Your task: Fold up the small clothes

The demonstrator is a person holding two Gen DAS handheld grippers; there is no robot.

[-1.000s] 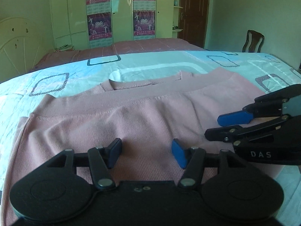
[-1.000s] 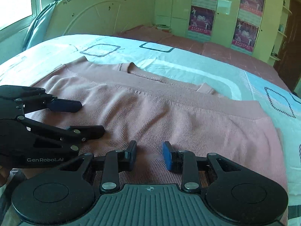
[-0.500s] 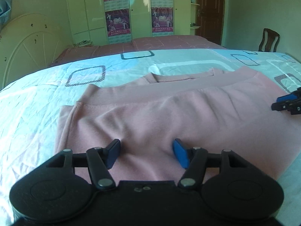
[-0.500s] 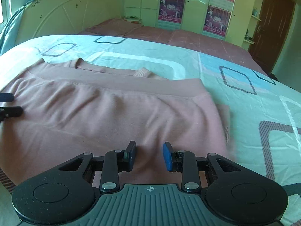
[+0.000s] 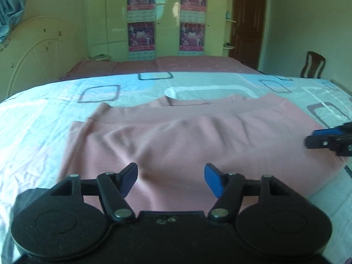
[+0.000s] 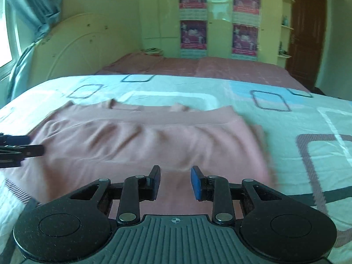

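Note:
A pink knit sweater [image 5: 187, 136] lies flat on the bed, folded once so its hem band runs across near the collar; it also shows in the right wrist view [image 6: 143, 140]. My left gripper [image 5: 170, 179] is open and empty above the sweater's near left part. My right gripper [image 6: 175, 181] is open and empty above its near right part. The right gripper's fingertips [image 5: 319, 137] show at the left wrist view's right edge. The left gripper's fingertips [image 6: 24, 148] show at the right wrist view's left edge.
The bedsheet [image 5: 44, 118] is pale blue and white with square outlines. A second bed with a maroon cover [image 5: 176, 65] lies behind. A white headboard [image 5: 28, 66] stands at left, a wardrobe with posters [image 5: 167, 19] behind, and a wooden chair [image 5: 312, 67] at right.
Both grippers have moved apart, the left toward the sweater's left side and the right toward its right side, and pulled back a little. Both stay open. The sweater has not moved.

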